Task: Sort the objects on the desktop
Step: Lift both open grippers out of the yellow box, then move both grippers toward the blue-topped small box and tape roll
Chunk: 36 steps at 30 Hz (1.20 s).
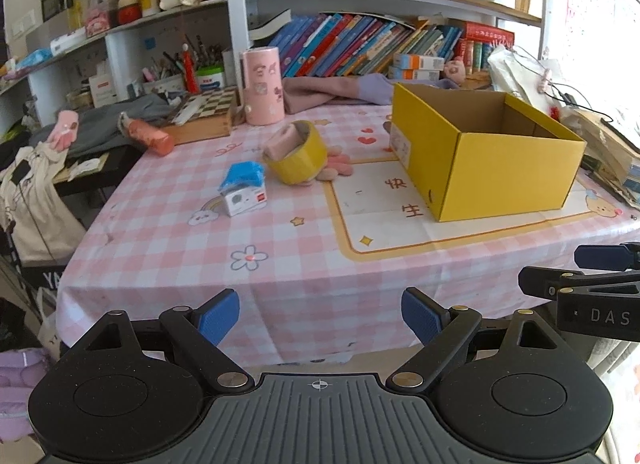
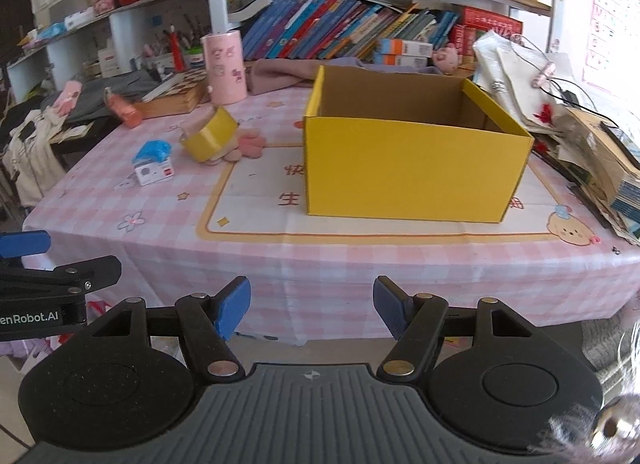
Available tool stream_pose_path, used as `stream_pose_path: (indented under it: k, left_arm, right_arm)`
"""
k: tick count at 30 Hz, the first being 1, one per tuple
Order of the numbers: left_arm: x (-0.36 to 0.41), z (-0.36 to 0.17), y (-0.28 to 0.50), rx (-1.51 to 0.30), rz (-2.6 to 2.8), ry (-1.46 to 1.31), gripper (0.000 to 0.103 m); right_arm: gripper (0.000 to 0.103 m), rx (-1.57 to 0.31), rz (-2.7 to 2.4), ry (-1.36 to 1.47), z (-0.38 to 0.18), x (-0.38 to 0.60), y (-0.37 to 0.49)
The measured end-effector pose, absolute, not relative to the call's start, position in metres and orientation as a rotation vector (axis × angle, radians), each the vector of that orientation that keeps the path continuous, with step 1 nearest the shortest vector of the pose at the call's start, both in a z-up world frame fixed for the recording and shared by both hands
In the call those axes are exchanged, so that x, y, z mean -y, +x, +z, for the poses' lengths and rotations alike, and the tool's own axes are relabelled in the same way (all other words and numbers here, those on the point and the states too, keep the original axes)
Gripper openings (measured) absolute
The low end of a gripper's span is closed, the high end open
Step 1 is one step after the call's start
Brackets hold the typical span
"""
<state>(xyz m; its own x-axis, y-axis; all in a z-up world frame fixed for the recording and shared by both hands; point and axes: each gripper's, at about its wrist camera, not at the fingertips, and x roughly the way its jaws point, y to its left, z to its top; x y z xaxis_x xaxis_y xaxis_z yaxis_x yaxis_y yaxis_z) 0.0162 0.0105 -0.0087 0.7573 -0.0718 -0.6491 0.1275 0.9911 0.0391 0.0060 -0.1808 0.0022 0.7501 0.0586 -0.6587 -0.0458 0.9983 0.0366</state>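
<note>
Currently pre-grasp | L gripper (image 1: 320, 318) wide, empty | R gripper (image 2: 312, 306) apart, empty, short of table edge | yellow box (image 2: 408, 168) open, mid-mat | tape roll (image 1: 296, 152) tilted on pink plush (image 1: 340, 164), small white box (image 1: 243, 200) just beside | risk: roll may tip/roll off plush if nudged; blue wrap (image 1: 244, 176) loose, pads could snag it.
</note>
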Motion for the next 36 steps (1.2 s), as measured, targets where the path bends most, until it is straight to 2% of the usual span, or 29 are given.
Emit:
stream_pose_path:
  k: [36]
  left_arm:
    - [-0.061, -0.013, 0.029, -0.723, 0.003, 0.019, 0.091]
  right_arm:
    - [0.064, -0.750, 0.234, -0.068, 0.000, 0.125, 0.040]
